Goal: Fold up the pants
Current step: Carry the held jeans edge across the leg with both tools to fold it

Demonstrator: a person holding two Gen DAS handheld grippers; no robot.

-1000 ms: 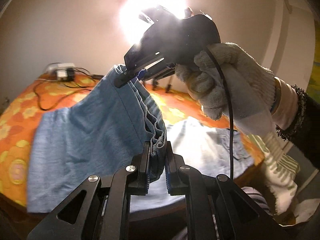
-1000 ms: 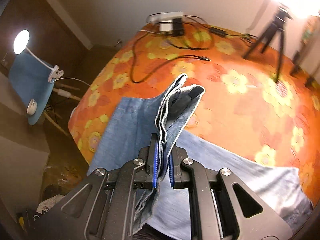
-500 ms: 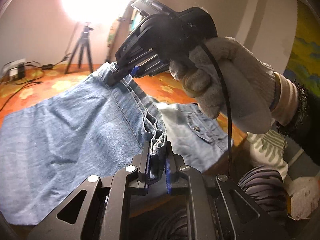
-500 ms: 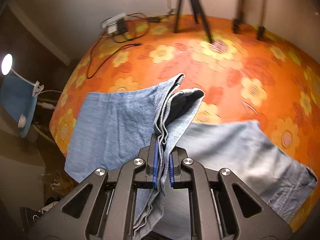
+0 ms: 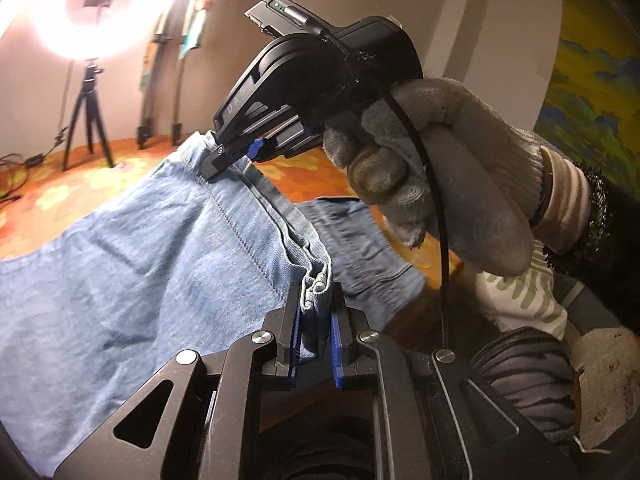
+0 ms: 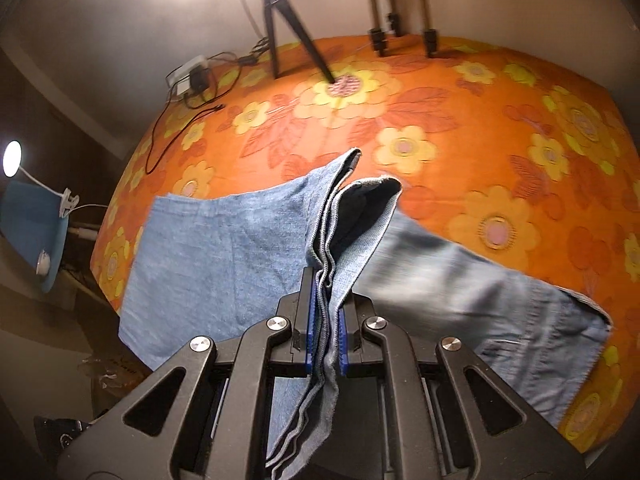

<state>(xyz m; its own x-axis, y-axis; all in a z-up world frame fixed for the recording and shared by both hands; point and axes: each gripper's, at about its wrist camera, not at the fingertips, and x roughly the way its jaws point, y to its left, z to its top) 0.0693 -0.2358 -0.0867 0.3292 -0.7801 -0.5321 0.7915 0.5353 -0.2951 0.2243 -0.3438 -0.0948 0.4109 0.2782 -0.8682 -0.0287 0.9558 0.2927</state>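
Light blue denim pants (image 5: 132,264) hang folded over themselves above an orange flowered cover (image 6: 460,120). My left gripper (image 5: 316,300) is shut on a bunched stack of hem layers at the near end. A gloved hand (image 5: 440,168) holds my right gripper (image 5: 230,158), which is shut on the same hem edge farther off. In the right wrist view my right gripper (image 6: 325,312) pinches several denim layers (image 6: 332,224) that stand up as a ridge. The lower part of the pants (image 6: 500,300) lies flat on the cover to the right.
A black tripod (image 6: 280,28) and two more stand legs (image 6: 400,36) rest on the cover's far side. A power strip with cables (image 6: 192,80) lies at the far left. A ring light (image 5: 100,8) glares behind. Striped cloth (image 5: 520,296) lies off the bed's right edge.
Both grippers have carried the held hem sideways across the bed. The tripod and ring light have swung into view. More of the lower pants now shows, lying flat to the right.
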